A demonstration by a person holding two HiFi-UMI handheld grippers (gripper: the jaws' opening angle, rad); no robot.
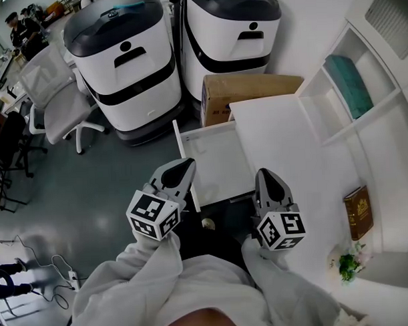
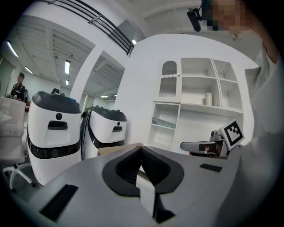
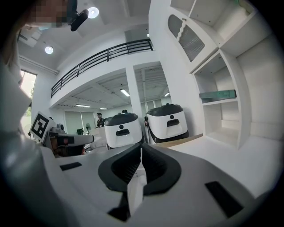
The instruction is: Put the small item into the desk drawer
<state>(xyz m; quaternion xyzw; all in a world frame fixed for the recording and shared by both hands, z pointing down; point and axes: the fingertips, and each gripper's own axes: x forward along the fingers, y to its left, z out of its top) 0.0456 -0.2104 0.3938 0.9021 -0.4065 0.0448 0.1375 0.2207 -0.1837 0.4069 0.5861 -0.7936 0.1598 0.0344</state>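
The white desk (image 1: 283, 143) has its drawer (image 1: 214, 158) pulled out toward me, and the drawer's inside looks bare. My left gripper (image 1: 188, 165) hangs just left of the drawer's near corner, shut with nothing between its jaws (image 2: 141, 148). My right gripper (image 1: 264, 173) hovers over the desk's front edge, right of the drawer, also shut and empty (image 3: 141, 146). A small brown book-like item (image 1: 358, 212) lies on the desk at the far right. A little green plant (image 1: 348, 261) with white flowers stands nearer to me.
Two big white-and-black machines (image 1: 123, 61) (image 1: 230, 38) stand on the floor beyond the drawer, with a cardboard box (image 1: 245, 91) beside them. An office chair (image 1: 55, 97) is at the left. White shelves (image 1: 352, 87) hold a teal item at the right.
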